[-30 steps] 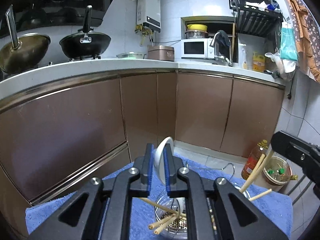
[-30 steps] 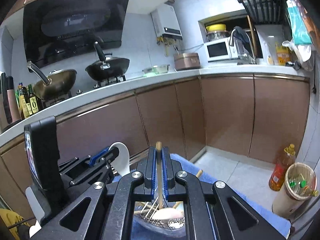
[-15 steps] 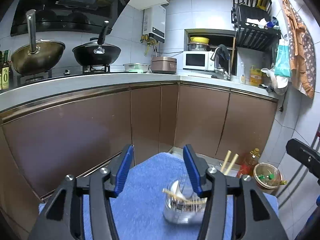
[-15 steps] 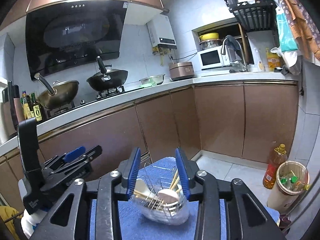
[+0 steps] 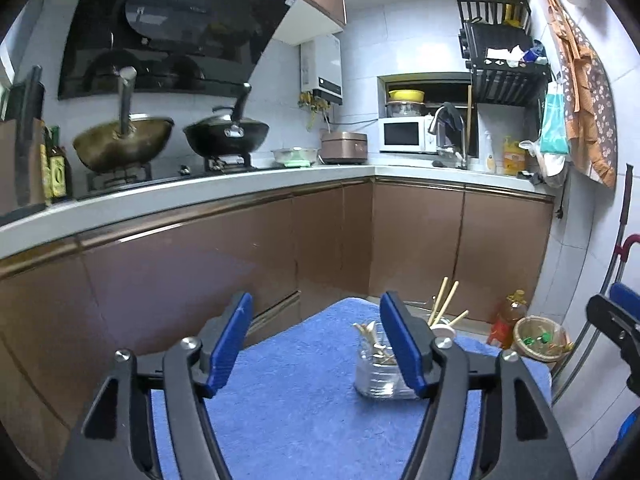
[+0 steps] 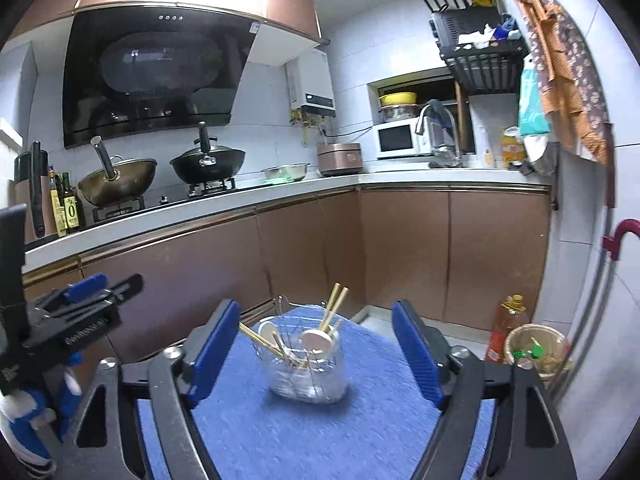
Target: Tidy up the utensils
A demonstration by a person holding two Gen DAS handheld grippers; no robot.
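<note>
1. The left tool (image 5: 316,334) hangs above the blue towel (image 6: 304,436), to the left of the wire utensil holder (image 6: 306,374), its jaws spread wide with nothing between them. In my judgement it should keep clear of the holder's rim so no handle gets knocked.
2. The utensil holder stands upright near the middle of the towel-covered table. It carries the wooden chopsticks (image 6: 334,307), which lean out at several angles, and a white spoon (image 6: 317,340) resting inside against its right side.
3. The right tool (image 6: 316,342) is level with the holder and frames it, jaws fully apart and gripping nothing.
4. No loose utensil shows on the towel around the holder, so the sorting looks finished. Any last tidy-up, I think, means nudging the splayed chopsticks upright gently, since the light holder could tip.
</note>
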